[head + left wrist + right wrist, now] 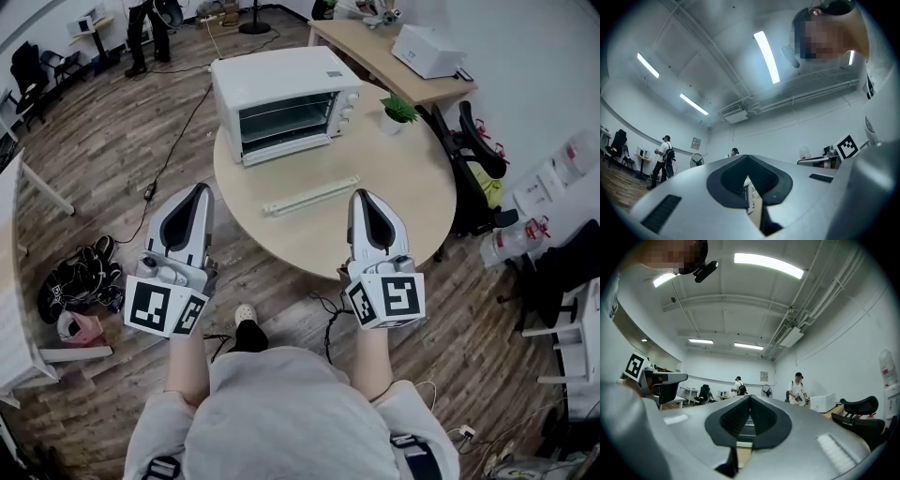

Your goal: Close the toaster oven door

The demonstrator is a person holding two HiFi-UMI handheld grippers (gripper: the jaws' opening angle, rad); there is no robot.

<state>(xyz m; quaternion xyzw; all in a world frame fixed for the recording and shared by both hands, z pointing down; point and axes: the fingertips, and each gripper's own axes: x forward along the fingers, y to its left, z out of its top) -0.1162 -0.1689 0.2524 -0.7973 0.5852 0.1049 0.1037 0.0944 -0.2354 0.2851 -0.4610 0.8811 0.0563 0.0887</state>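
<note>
The white toaster oven (281, 98) stands at the far side of the round wooden table (412, 202), its glass front facing me with the racks showing. I cannot tell whether its door is fully closed. A long pale bar (311, 195) lies on the table in front of it. My left gripper (200, 190) hangs off the table's near-left edge, over the floor, jaws together and empty. My right gripper (364, 197) is over the table's near edge, also shut on nothing. In both gripper views the left gripper (749, 176) and right gripper (750, 404) point towards the oven, well short of it.
A small potted plant (398, 111) sits right of the oven. An office chair (473, 164) stands at the table's right, behind it a desk with a white box (427, 49). Shoes (80, 277) and cables (173, 141) lie on the wooden floor at left.
</note>
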